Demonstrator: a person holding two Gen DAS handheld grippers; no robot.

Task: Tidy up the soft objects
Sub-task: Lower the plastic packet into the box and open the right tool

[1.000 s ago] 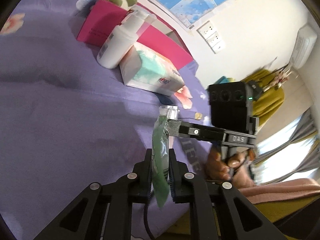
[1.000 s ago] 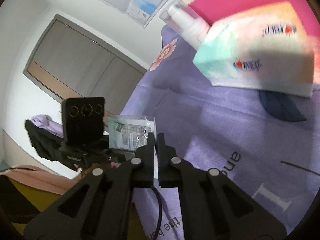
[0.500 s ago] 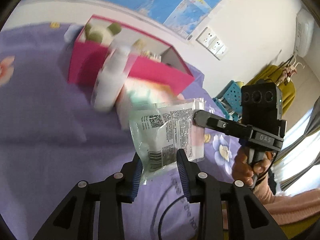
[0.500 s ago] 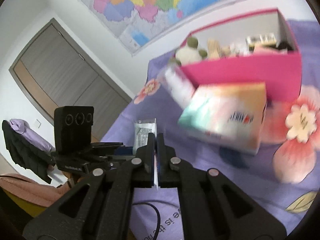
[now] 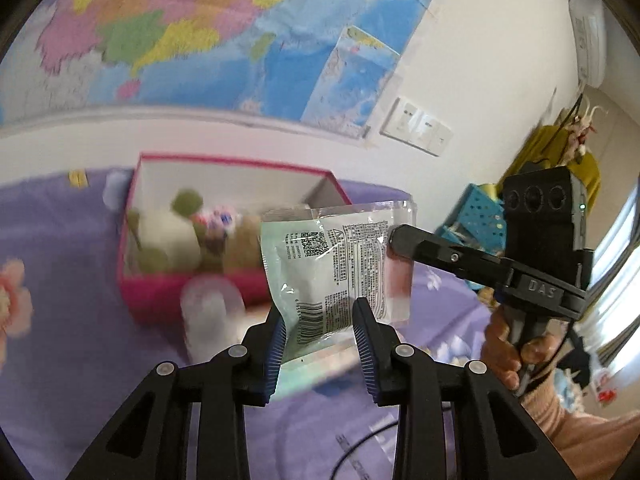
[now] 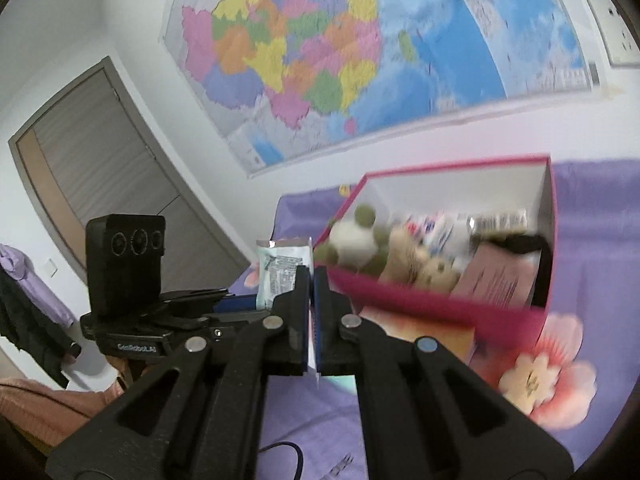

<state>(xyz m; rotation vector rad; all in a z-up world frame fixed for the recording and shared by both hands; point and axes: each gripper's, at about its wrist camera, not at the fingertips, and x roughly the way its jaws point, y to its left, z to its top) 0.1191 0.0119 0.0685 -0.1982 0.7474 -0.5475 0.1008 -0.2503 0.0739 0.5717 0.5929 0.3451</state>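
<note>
Your packet (image 5: 336, 264) hangs btwn both grippers; box (image 5: 168, 300) w/ plush toys (image 5: 168, 236) at 10 o'clock behind it, bottle (image 5: 212, 320) before box, map (image 5: 200, 32) at 12.

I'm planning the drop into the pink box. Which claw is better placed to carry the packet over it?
Right, probably. The right claw is clamped on the packet's edge, while the left claw's pads stand apart around it. The pink box lies just ahead.
</note>
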